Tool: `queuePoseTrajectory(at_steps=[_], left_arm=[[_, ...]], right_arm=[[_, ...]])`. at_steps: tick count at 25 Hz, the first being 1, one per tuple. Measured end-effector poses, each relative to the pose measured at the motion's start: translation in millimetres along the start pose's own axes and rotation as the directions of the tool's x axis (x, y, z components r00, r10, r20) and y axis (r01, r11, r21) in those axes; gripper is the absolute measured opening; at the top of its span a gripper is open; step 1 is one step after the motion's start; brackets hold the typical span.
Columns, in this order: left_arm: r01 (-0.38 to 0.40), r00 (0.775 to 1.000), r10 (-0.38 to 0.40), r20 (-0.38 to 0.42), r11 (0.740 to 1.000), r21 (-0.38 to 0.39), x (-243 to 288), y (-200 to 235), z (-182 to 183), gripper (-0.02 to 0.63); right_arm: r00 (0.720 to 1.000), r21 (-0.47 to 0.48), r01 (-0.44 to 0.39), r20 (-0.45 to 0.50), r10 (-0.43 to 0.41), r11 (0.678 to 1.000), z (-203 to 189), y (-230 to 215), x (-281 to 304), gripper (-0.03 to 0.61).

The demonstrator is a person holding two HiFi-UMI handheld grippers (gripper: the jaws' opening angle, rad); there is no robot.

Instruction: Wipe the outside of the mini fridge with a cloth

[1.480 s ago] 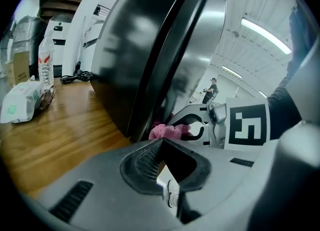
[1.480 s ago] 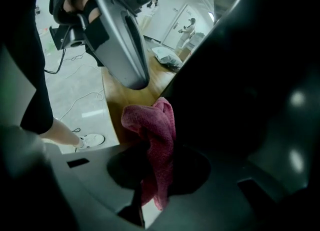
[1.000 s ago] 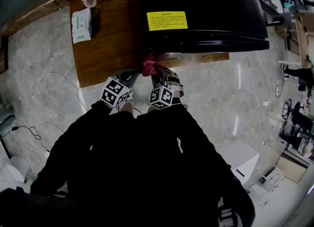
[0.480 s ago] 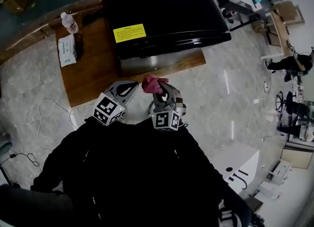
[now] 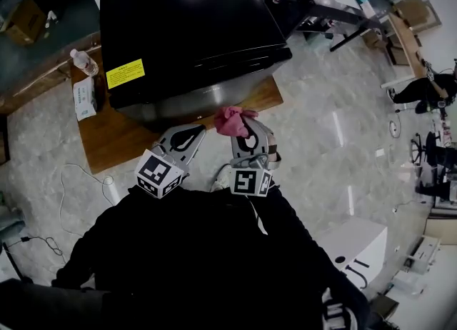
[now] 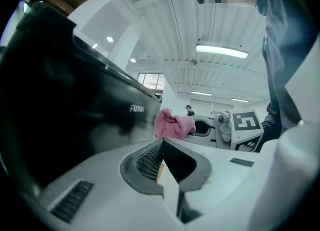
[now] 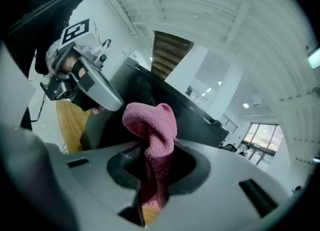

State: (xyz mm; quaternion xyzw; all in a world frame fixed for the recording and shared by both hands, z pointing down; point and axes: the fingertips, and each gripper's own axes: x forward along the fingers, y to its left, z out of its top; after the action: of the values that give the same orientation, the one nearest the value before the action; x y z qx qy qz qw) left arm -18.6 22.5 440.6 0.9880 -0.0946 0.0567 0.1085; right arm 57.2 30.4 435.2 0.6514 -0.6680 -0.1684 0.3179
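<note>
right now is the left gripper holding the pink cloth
No, the right gripper clamps the pink cloth; the left gripper is shut and empty.

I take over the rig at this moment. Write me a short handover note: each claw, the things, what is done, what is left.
Left claw: shut, empty, beside the right one.
Right claw: shut on the pink cloth, near the front of the black mini fridge on the wooden table.
Done: cloth is gripped; wiped areas cannot be told.
Left: wipe the fridge's outside.
</note>
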Motion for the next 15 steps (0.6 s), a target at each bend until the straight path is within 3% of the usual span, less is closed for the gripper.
queuePoseTrajectory(at_steps=[5, 11, 15], left_arm=[[-0.047, 0.997, 0.046, 0.067, 0.999, 0.018, 53.2, -26.3, 38.0, 0.006], [-0.163, 0.98, 0.157, 0.12, 0.986, 0.043, 102.3, -31.0, 65.6, 0.006], [-0.261, 0.957, 0.254, 0.137, 0.965, 0.037, 120.2, -26.3, 68.9, 0.006]], right_arm=[[0.991, -0.06, 0.069, 0.115, -0.062, 0.996, -2.2, -79.3, 4.6, 0.089], [0.974, -0.142, 0.064, 0.224, -0.031, 0.988, -12.9, -129.5, 29.2, 0.087], [0.96, -0.206, 0.049, 0.281, 0.011, 0.977, -24.1, -139.0, 48.4, 0.087]])
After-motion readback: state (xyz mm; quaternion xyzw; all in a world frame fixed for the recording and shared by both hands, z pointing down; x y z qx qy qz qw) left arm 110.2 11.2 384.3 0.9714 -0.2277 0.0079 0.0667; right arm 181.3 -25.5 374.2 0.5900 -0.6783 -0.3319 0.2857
